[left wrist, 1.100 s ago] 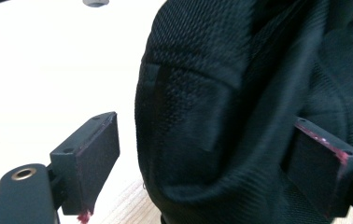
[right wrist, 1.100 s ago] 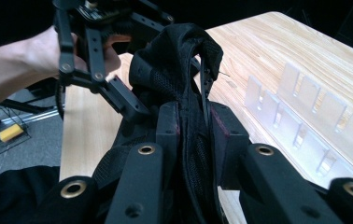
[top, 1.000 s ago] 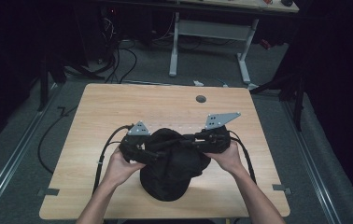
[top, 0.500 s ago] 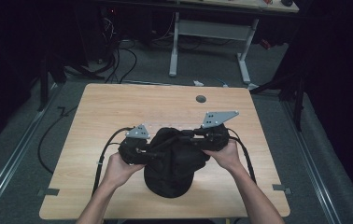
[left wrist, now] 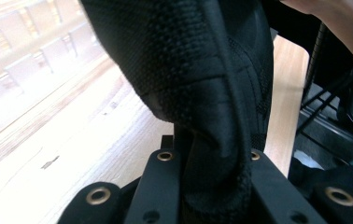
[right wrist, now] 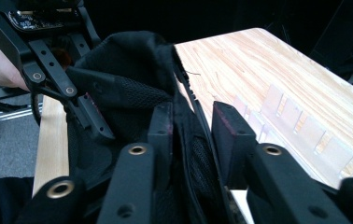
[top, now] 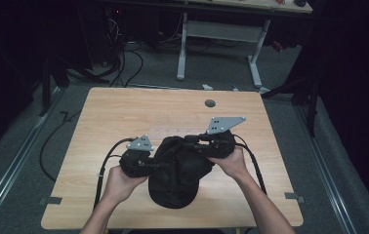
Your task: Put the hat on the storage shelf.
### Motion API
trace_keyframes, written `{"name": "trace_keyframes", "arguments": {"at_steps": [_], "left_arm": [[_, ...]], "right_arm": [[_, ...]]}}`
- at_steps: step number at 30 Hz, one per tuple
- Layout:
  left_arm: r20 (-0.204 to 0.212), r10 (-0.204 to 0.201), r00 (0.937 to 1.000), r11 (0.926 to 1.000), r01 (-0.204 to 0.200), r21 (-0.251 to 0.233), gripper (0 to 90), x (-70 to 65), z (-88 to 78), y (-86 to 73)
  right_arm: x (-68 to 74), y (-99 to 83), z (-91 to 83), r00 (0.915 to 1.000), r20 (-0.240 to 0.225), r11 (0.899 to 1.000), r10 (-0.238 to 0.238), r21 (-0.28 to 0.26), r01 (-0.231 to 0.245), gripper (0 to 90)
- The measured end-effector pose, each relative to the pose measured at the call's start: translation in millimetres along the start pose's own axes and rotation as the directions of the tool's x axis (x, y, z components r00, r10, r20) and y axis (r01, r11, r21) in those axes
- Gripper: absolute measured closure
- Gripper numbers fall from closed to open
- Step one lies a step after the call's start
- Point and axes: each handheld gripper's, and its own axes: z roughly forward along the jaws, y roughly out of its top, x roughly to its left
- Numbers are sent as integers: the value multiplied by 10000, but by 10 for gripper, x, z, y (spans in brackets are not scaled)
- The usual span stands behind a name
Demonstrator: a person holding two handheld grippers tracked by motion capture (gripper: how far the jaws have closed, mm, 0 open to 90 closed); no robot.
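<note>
We see a black cap lying near the 6 o'clock edge of the bench, held between two hands. The left tongs, at the cap's 9 o'clock side, have just been closing and now stand clamped on the cap: in the left gripper view a thick fold of the black fabric is pinched between the two black jaws. A second ago those jaws stood wide beside the cloth, so the grip on this side is new. The right tongs, at the cap's 1 o'clock side, have just been opening a little; in the right gripper view the cap's edge lies in the gap between the jaws, and we judge that the pads no longer press on it. The cap has also settled slightly toward 6 o'clock since the earlier frames. We judge that the hold is passing from right to left, so the right tongs can take a fresh hold elsewhere on the rim.
</note>
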Motion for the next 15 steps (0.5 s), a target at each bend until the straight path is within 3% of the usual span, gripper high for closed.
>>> {"name": "trace_keyframes", "arguments": {"at_steps": [6,9,12,15], "left_arm": [[-108,-248,9996,9987,243,-439,860,30,-43,-6],[-157,-267,9995,9977,257,-627,861,23,-71,16],[-226,-297,9993,9966,279,-771,861,14,-102,43],[-307,-274,9992,9953,244,-935,861,22,-137,61]], "right_arm": [[25,-25,-5,9994,205,9995,296,62,-297,516],[68,-34,-53,9982,553,9998,214,-23,-213,432],[92,-37,-122,9945,1009,9995,276,-166,-260,376],[76,-47,-203,9943,927,9979,536,-423,-498,358]]}}
